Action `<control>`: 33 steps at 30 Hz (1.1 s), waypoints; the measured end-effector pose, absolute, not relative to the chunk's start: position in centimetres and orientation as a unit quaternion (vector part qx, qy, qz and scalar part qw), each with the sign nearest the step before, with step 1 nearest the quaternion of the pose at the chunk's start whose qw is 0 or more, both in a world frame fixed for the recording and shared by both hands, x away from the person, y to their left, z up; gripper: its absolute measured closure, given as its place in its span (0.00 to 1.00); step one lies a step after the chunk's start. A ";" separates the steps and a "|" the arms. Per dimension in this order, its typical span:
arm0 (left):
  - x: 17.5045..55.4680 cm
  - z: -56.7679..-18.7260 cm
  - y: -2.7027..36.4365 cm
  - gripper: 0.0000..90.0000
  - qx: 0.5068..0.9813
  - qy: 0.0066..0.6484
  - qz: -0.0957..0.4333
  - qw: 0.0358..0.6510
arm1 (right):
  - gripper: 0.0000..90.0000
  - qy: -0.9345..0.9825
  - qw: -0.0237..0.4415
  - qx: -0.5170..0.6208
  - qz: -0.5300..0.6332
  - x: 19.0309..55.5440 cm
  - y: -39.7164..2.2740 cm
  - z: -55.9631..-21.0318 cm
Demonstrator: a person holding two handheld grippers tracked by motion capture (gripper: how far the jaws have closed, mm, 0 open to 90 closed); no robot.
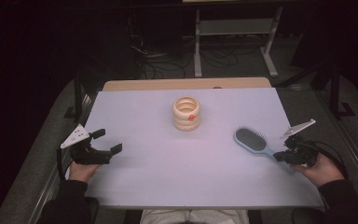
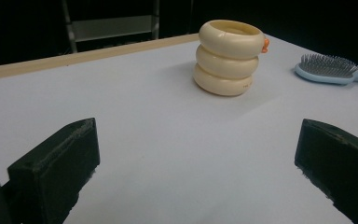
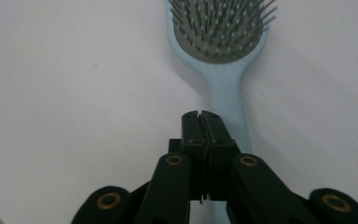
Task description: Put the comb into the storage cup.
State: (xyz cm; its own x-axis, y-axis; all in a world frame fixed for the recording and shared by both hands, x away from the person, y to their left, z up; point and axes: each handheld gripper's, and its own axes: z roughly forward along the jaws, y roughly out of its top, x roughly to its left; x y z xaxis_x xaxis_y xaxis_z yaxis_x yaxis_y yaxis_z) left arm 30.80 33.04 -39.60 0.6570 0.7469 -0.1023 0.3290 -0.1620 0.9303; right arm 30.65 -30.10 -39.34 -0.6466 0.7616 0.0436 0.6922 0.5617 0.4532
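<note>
The brush (image 1: 254, 141) lies flat on the tabletop (image 1: 168, 163), bristles up, to the right of the ring stack (image 1: 186, 114) and nearer the person, well apart from it. Its long axis runs on a diagonal: the head points toward the stack, the handle away from it toward the right edge.

The right tool (image 1: 283, 156) sits at the handle's outer end. In the right gripper view its jaws are pressed together with nothing between them, tips over the handle (image 3: 228, 100), the brush head (image 3: 221, 28) straight ahead along the same line. Whether the tips touch the handle cannot be told.

The left tool (image 1: 106, 141) rests far to the stack's left, jaws wide apart and empty, facing the stack (image 2: 229, 58).

Judgement: the right hand (image 1: 318, 170) is much the nearer to the brush. The tool is already lined up with the handle's axis; a grasp would call for parting the jaws and straddling the handle across its width.
</note>
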 end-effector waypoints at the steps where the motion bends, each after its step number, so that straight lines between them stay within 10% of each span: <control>1: 30.8 -39.6 33.1 0.00 0.737 0.365 0.195 0.535 | 0.96 0.881 0.079 0.411 0.223 30.8 -30.0 -39.2; 9: 30.8 -39.6 33.0 0.00 0.737 0.364 0.195 0.535 | 0.81 0.889 0.061 0.392 0.227 31.8 -29.1 -38.6; 24: 30.8 -39.6 33.0 0.00 0.737 0.363 0.195 0.535 | 0.13 0.893 0.036 0.401 0.203 34.0 -28.5 -39.7; 33: 30.8 -39.6 33.0 0.00 0.737 0.363 0.194 0.536 | 0.03 0.899 0.021 0.388 0.203 34.9 -28.7 -39.9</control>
State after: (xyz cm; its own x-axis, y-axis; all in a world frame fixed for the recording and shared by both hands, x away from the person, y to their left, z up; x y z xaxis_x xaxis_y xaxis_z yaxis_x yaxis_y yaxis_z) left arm 30.78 33.02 -39.59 0.6609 0.7432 -0.1036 0.3268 -0.1607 0.9313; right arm 34.89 -28.71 -39.91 -0.6976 0.7064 0.1198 0.6893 0.6160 0.3813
